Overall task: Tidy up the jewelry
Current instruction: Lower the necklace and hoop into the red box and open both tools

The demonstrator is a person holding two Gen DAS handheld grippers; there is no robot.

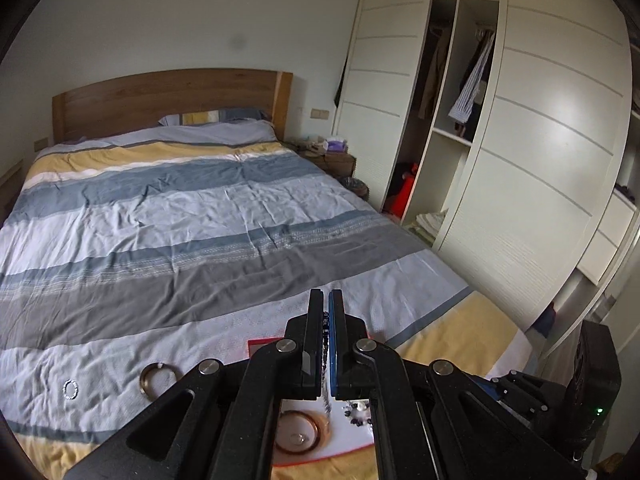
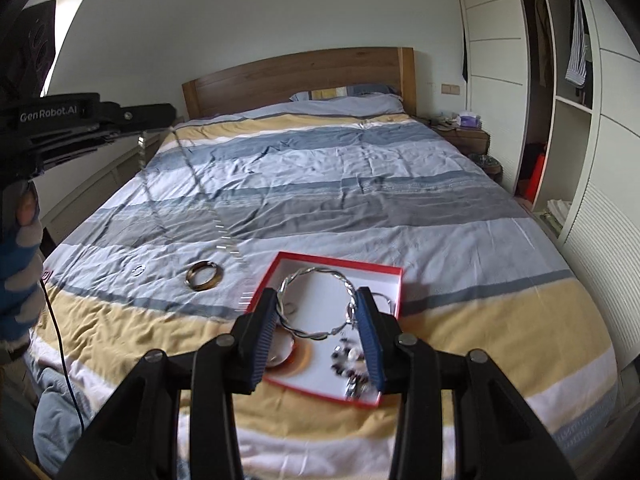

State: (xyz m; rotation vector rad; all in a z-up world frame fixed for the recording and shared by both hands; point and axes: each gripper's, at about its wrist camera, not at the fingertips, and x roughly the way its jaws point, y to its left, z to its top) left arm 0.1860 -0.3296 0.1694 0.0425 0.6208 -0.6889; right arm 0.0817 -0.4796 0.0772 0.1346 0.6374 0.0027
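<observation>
The left tool [image 1: 326, 344] pinches a thin metal chain [image 2: 192, 168] above the red-rimmed tray [image 2: 340, 266]; the right tool [image 2: 320, 334] gapes around a twisted silver bangle [image 2: 316, 334] inside it.

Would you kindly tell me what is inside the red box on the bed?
Inside the red box: a twisted silver bangle, an amber bangle and dark beads. The right gripper's jaws hide some.

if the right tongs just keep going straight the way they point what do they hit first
Probably the twisted silver bangle framed between the open right tongs, lying in the red-rimmed box; depth is unclear.
</observation>
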